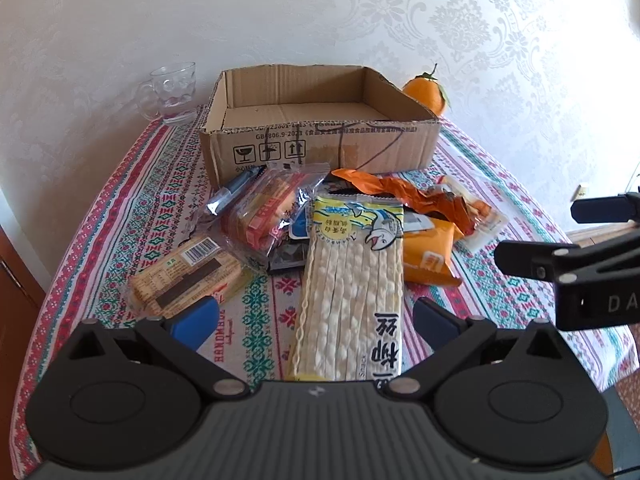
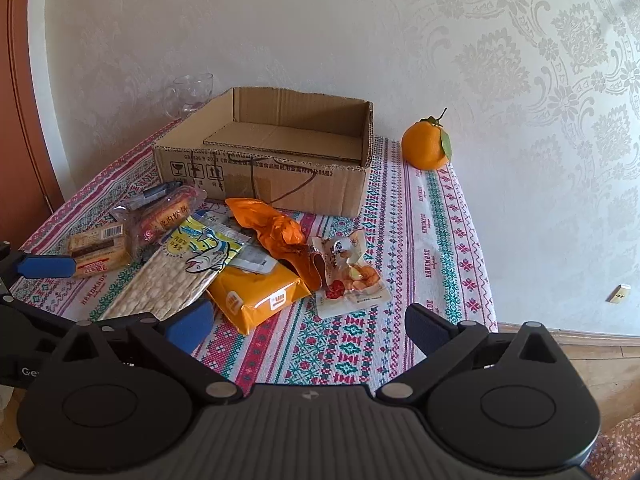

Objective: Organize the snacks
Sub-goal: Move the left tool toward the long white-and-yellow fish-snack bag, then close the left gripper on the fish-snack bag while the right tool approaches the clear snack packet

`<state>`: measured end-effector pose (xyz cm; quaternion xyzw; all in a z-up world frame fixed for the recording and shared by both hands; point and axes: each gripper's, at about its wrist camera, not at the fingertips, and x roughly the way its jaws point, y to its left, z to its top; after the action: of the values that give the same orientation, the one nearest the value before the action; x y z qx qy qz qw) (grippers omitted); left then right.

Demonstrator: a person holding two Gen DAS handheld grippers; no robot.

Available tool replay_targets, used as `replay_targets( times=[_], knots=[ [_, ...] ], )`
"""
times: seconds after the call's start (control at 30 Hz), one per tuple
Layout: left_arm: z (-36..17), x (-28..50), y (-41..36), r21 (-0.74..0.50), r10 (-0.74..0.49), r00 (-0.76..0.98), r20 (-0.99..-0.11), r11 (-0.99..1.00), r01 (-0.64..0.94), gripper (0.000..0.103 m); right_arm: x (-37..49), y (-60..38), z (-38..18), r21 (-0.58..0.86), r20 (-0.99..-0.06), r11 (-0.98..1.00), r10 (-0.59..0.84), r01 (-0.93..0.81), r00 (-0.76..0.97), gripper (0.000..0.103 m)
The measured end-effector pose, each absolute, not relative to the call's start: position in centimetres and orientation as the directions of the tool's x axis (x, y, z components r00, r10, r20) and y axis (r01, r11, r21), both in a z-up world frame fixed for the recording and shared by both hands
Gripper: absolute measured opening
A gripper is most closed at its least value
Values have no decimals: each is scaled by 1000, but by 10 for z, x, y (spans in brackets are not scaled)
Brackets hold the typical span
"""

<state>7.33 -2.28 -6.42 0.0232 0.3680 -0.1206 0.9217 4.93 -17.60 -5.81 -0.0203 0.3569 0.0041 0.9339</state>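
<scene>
An empty cardboard box stands at the back of the patterned tablecloth. In front of it lies a heap of snack packets: a long fish-strip packet, a cracker pack, a clear-wrapped red pack, an orange pouch, a crumpled orange wrapper and a small clear packet. My left gripper is open, its fingers on either side of the fish-strip packet's near end. My right gripper is open over bare cloth near the orange pouch.
A glass mug stands left of the box by the wall. An orange with a leaf sits right of the box. The table's right edge drops to a wooden floor. The right gripper's fingers show at the left wrist view's right side.
</scene>
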Motion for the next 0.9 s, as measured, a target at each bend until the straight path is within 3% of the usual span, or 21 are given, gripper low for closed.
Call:
replay_targets(
  times=[0.3, 0.63, 0.9],
  knots=[
    [-74, 83, -44, -13, -170, 697, -697, 974, 226, 99, 60, -196, -71, -12, -673, 997, 45, -72, 738, 103],
    [-89, 97, -53, -38, -161, 654, -739, 979, 198, 66, 70, -218, -88, -23, -680, 995, 57, -98, 731, 103],
    [-88, 98, -52, -32, -140, 662, -737, 985, 172, 65, 93, -227, -118, -63, -709, 990, 46, -128, 704, 103]
  ],
)
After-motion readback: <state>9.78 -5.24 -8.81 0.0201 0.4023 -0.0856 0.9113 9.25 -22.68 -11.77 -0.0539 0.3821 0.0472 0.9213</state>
